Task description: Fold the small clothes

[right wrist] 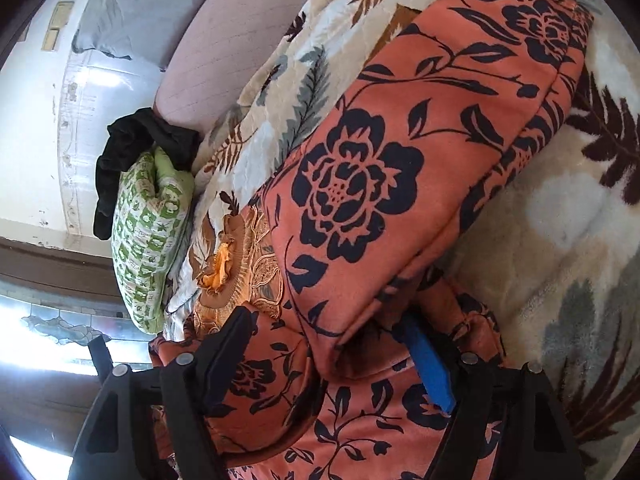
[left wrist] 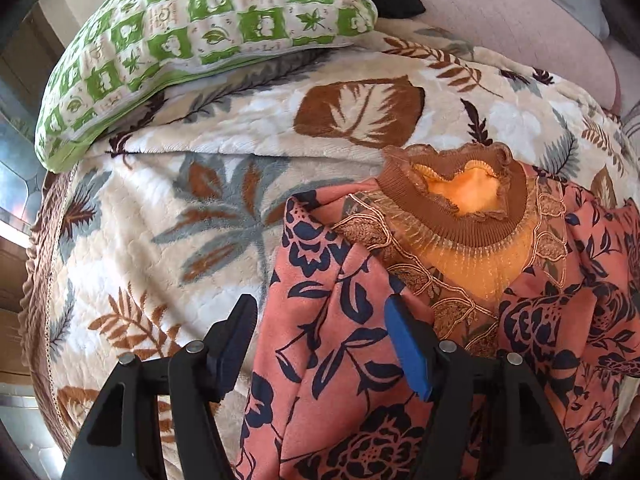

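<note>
We held both tongs, left point(left wrist: 320, 344) and right point(right wrist: 328, 344), unclenched over the top point(left wrist: 348, 360) on the bed point(left wrist: 160, 200); a shallow bite risked undoing the folded sleeve point(right wrist: 420, 140).

The garment point(left wrist: 352, 360) lies on the blanket point(left wrist: 200, 208), collar point(left wrist: 456, 208) at the far end. In the left wrist view the pillow point(left wrist: 192, 40) rests on the blanket, far left of the garment. A dark cloth point(right wrist: 136, 152) lies behind the pillow.
</note>
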Available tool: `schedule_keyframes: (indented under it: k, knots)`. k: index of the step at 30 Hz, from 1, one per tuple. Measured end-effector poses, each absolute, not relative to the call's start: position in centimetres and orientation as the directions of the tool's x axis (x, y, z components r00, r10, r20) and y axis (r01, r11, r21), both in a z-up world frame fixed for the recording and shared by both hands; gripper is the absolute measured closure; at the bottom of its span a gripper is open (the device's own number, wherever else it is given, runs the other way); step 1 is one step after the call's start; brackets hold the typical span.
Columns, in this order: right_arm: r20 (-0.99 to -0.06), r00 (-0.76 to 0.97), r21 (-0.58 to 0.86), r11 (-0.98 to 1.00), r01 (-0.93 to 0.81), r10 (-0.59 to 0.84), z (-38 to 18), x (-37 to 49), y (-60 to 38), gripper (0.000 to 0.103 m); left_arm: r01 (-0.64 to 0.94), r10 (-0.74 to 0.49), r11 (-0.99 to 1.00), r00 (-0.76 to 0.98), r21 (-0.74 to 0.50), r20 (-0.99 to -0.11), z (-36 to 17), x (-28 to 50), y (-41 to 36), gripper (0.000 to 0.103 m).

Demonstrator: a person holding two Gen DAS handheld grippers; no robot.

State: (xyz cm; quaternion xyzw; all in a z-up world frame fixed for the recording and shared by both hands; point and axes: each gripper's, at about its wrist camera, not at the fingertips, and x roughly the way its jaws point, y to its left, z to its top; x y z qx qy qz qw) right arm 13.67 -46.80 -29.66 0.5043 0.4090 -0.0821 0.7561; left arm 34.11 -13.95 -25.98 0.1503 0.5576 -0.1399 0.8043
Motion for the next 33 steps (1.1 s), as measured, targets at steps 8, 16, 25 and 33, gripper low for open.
schedule_keyframes:
  k: [8, 16, 25, 33]
  knots:
    - [-0.717, 0.636, 0.664, 0.556, 0.5, 0.285, -29.0, 14.2, -45.4, 0.023, 0.397, -0.124, 0.917, 0.365, 0.033, -0.923, -23.4, 32.9, -12.8, 0.023]
    - [-0.725, 0.629, 0.654, 0.57, 0.498, 0.282, -29.1, 14.1, -44.8, 0.023, 0.447, -0.043, 0.886, 0.339, 0.121, -0.94, -25.7, 32.2, -14.5, 0.018]
    - [-0.71, 0.625, 0.671, 0.582, 0.459, 0.325, -29.2, 14.7, -44.2, 0.023, 0.419, -0.108, 0.908, 0.298, 0.029, -0.948, -26.5, 33.4, -11.9, 0.093]
    - [-0.67, 0.613, 0.729, 0.531, 0.433, 0.42, -29.9, 15.3, -43.7, 0.022, 0.292, -0.142, 0.956, 0.365, -0.031, -0.92, -22.3, 36.0, -2.0, 0.098]
